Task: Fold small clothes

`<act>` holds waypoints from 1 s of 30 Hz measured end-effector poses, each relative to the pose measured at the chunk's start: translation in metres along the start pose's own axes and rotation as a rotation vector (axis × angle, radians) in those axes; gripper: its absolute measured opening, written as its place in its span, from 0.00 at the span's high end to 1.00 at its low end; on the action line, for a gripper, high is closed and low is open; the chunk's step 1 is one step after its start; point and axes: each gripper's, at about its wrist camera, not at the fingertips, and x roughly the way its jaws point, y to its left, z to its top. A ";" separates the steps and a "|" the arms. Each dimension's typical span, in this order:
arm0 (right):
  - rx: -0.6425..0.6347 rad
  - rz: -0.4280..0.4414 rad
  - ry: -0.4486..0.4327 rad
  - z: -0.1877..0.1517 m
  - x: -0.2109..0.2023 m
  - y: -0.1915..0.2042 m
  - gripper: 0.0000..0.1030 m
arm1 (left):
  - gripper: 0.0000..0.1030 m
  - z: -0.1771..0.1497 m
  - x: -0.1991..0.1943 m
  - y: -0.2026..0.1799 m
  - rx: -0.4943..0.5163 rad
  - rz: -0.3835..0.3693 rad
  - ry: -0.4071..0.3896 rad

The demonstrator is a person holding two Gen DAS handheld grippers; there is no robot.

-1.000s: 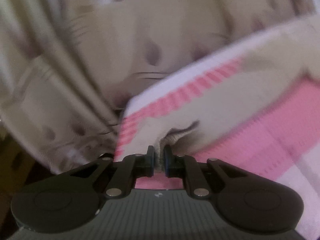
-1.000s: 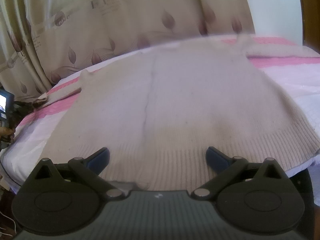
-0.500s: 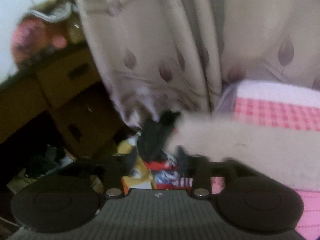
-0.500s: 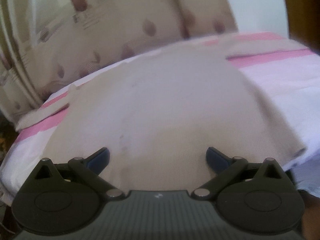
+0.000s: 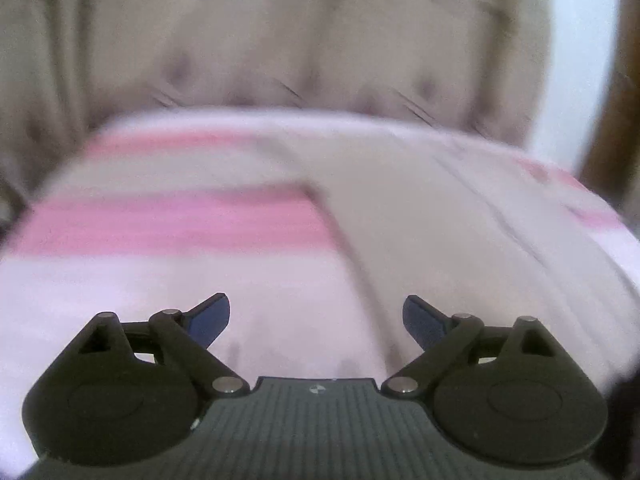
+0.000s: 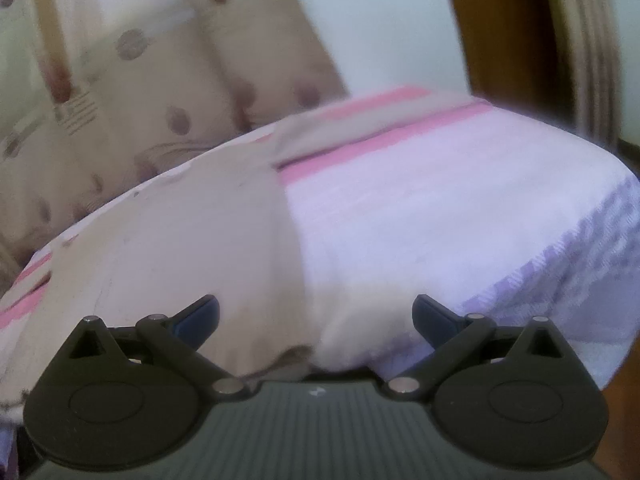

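A beige knitted sweater (image 6: 172, 240) lies spread flat on a pink and white striped bed cover (image 6: 440, 200). In the right wrist view its body fills the left half and one sleeve (image 6: 360, 120) stretches toward the far right. My right gripper (image 6: 316, 316) is open and empty, just above the sweater's near right hem corner. In the blurred left wrist view the sweater (image 5: 420, 220) lies to the right on the cover (image 5: 160, 216). My left gripper (image 5: 316, 320) is open and empty, above the cover beside the sweater's left edge.
Beige curtains with a leaf print (image 6: 140, 80) hang behind the bed and also show in the left wrist view (image 5: 280, 40). A brown wooden post (image 6: 508, 28) stands at the back right. The bed's front edge (image 6: 560, 264) drops off at the right.
My left gripper has let go of the sleeve, opened, and swung back to face the bed. My right gripper has moved right along the hem toward the sweater's right corner.
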 end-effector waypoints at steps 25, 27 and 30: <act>0.225 0.215 -0.111 0.075 -0.011 -0.083 0.25 | 0.37 -0.018 -0.042 -0.016 -0.081 0.094 -0.084; 0.199 0.200 -0.159 0.104 0.004 -0.098 0.25 | 0.16 -0.007 -0.037 -0.031 -0.041 0.139 -0.164; 0.281 0.179 -0.173 0.149 0.046 -0.136 0.25 | 0.10 0.013 -0.019 -0.063 0.030 0.146 -0.275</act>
